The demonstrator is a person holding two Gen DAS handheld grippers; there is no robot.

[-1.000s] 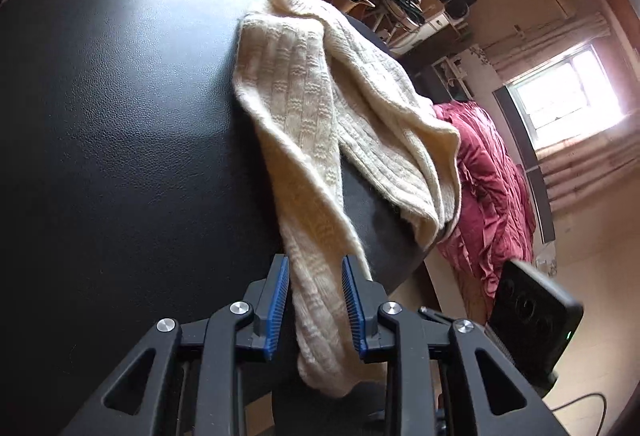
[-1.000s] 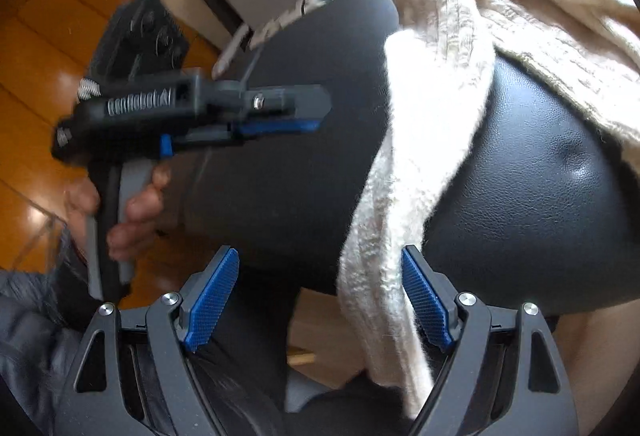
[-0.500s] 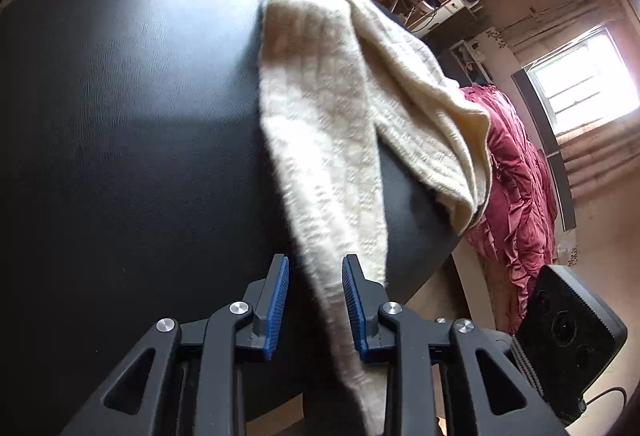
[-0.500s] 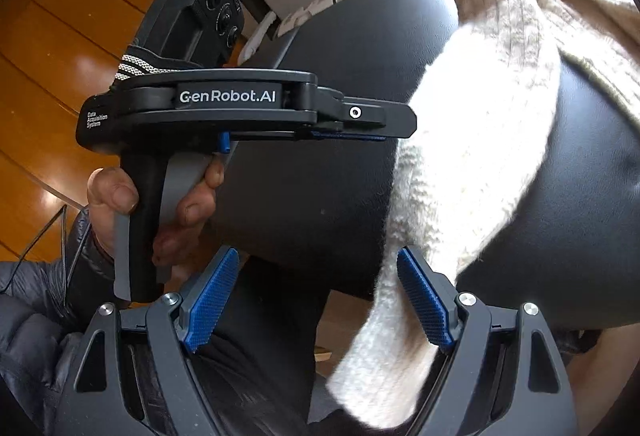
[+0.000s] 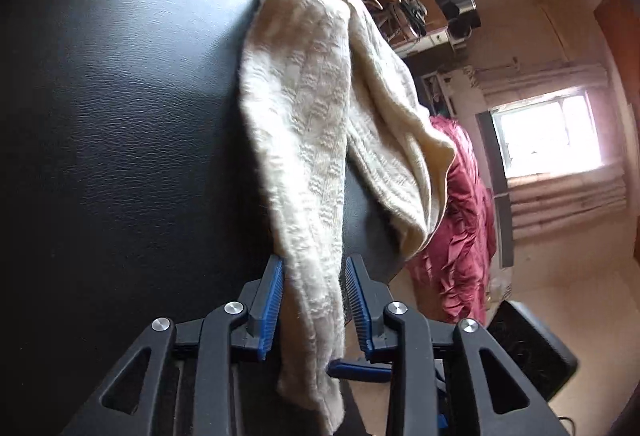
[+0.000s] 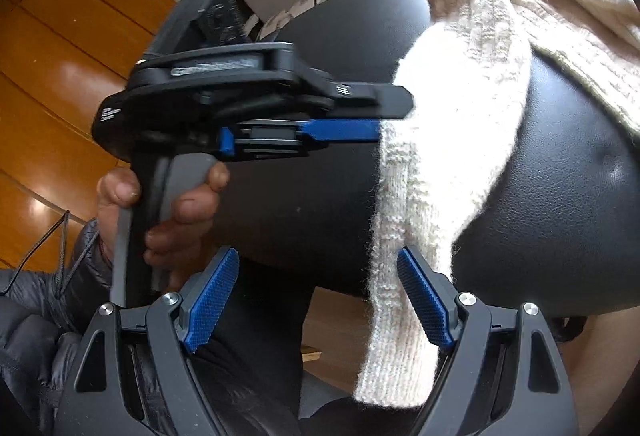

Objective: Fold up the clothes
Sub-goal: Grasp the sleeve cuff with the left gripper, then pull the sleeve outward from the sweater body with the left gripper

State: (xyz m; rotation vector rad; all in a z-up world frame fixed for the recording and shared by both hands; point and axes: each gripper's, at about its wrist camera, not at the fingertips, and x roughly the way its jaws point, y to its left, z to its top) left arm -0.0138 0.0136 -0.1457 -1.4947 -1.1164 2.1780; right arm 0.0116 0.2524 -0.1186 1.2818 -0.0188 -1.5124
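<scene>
Where sleeve [image 5: 312, 220] hangs, left gripper [image 5: 314, 310] straddles, seemingly unclamped

One cream cable-knit sweater [image 5: 304, 123] lies on one black leather-look tabletop [image 5: 120, 115]. One crimson quilted bedspread [image 5: 468, 220] sits at three o'clock, one bright window [image 5: 548, 135] beyond it. Two black grippers with blue pads: left gripper [image 5: 314, 306], right gripper [image 6: 318, 302]. One hand [image 6: 160, 211] at nine o'clock.

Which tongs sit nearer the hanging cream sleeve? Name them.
Left. The left tongs straddle the sleeve, pads beside it; the right tongs hang open, with it by one pad.
</scene>
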